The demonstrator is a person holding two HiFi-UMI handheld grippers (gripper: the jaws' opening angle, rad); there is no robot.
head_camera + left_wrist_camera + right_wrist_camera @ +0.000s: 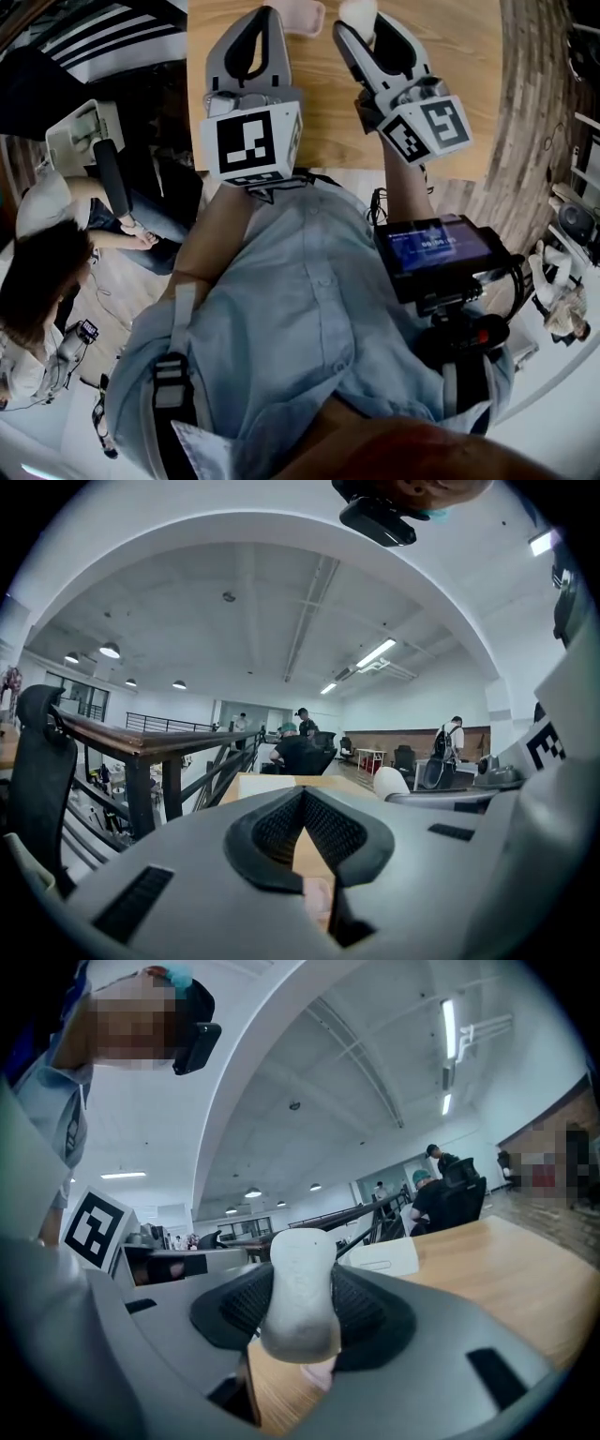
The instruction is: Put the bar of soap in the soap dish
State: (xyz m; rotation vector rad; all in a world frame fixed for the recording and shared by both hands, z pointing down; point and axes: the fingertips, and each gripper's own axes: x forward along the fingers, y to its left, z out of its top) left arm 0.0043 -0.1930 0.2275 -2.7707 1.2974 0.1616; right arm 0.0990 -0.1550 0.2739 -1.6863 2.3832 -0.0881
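Observation:
My right gripper (358, 21) is shut on a white bar of soap (300, 1288), which stands upright between the black pads (361, 1302). The soap's top (356, 11) shows at the far end of the jaws in the head view, and its rounded end (392, 782) shows in the left gripper view. A pink soap dish (306, 16) lies on the wooden table (469, 75) between and just beyond both grippers; a bit of the dish (319, 1372) shows under the soap. My left gripper (267, 17) is shut and empty, with the pink dish (319, 904) seen below its jaws.
A flat white item (380, 1256) lies farther along the table. A dark railing (141, 747) runs along the left. A person (37, 272) sits low at the left of the table. A small monitor (436, 248) hangs at my chest.

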